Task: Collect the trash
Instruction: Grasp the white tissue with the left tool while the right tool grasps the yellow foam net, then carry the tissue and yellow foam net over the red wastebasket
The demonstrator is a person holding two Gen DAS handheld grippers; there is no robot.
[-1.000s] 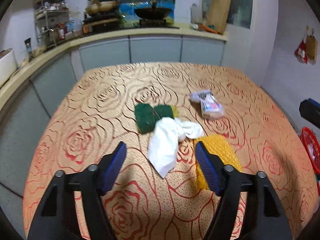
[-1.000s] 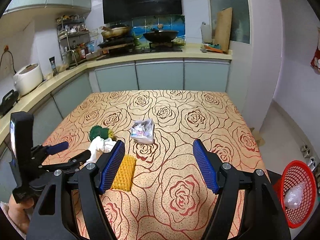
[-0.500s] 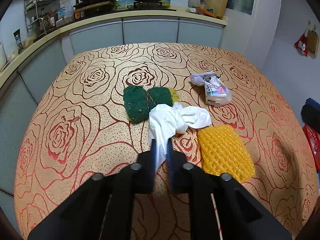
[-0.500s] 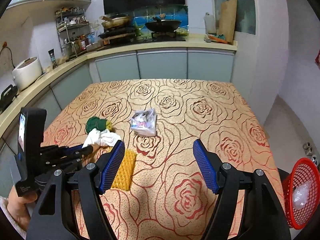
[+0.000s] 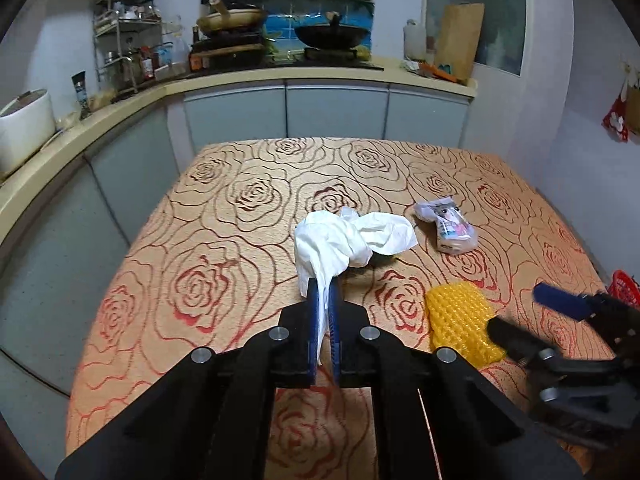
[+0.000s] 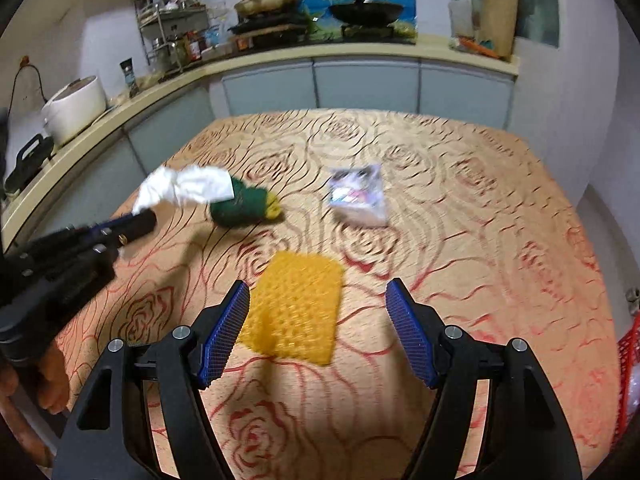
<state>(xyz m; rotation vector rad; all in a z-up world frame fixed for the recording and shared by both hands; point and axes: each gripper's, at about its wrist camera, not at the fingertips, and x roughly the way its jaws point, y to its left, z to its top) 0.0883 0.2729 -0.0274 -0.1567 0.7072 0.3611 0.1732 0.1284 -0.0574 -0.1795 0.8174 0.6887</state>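
A crumpled white tissue hangs lifted off the rose-patterned table, with my left gripper shut on its lower end. From the right wrist view, the tissue dangles beside a green sponge, and the left gripper comes in from the left. My right gripper stands open low over a yellow foam net, which lies just ahead of its blue pads. A clear plastic packet lies farther back. The left wrist view also shows the yellow net and the right gripper.
A red basket sits on the floor off the table's right edge. Grey cabinets and a counter with pans, a spice rack and a rice cooker wrap the far and left sides. A hand holds the left gripper at lower left.
My left gripper shut on the white tissue and raised it off the table, uncovering the green sponge. The right gripper dropped down and forward toward the yellow net.
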